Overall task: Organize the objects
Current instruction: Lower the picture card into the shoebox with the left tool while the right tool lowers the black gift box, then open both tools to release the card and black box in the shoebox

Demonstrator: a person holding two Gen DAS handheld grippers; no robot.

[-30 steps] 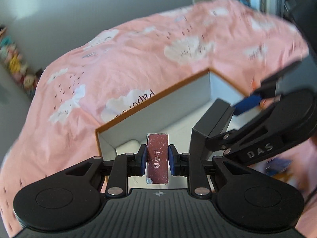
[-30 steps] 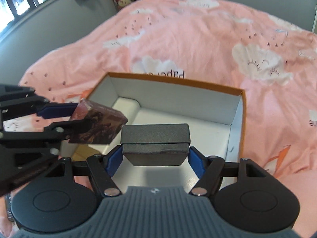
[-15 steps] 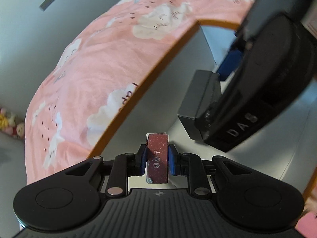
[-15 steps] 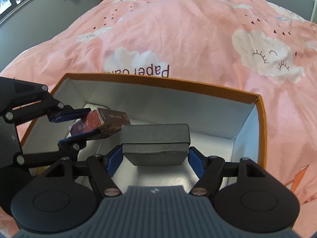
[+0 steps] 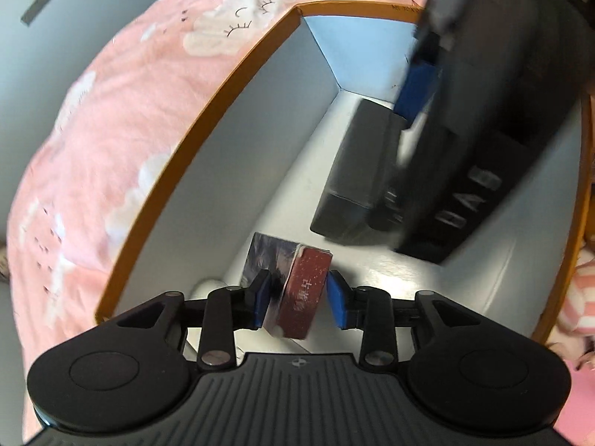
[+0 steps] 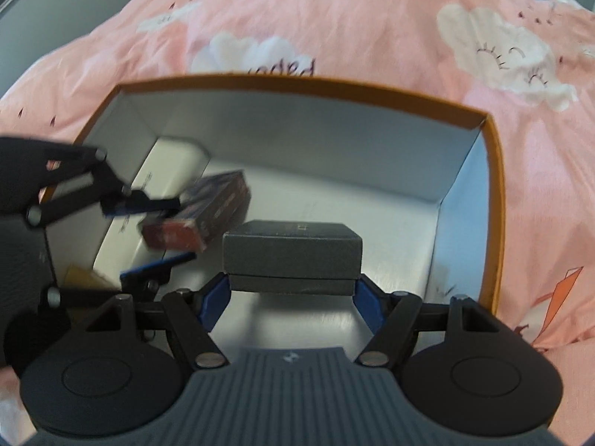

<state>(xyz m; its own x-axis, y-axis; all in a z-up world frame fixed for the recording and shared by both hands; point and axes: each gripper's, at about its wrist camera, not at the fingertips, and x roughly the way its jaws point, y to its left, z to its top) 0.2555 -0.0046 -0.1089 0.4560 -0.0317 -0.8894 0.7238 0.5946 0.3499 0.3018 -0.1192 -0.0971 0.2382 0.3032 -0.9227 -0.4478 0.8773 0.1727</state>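
Jaws of my left gripper (image 5: 297, 297) have just been opening: seen from my left wrist, the blue pads stand apart on either side of a small red card box (image 5: 303, 297), which sits tilted between them, a gap showing at the right pad; whether the left pad touches it I cannot tell. Its narrow red face is speckled and printed, its broad side glossy and dark. It hangs low inside the orange-rimmed carton (image 5: 230, 85), whose smooth white walls meet in a sharp corner, and my gripper points steeply down into it. Beyond, my right gripper's black body (image 5: 483, 148) looms over a matte grey box (image 5: 357, 171) resting low in the carton. From my right wrist, my right gripper (image 6: 292, 293) has its jaws spread wide and clamped on the ends of that grey box (image 6: 292, 252), a flat rectangular lidded case with a fine grainy skin, held level above the carton's white floor (image 6: 390, 204). To the left the red box (image 6: 200, 223) is blurred, slanted between my left gripper's thin black fingers (image 6: 156, 200). Around the carton lies the bed's soft pink cover (image 6: 334, 18) with white clouds.
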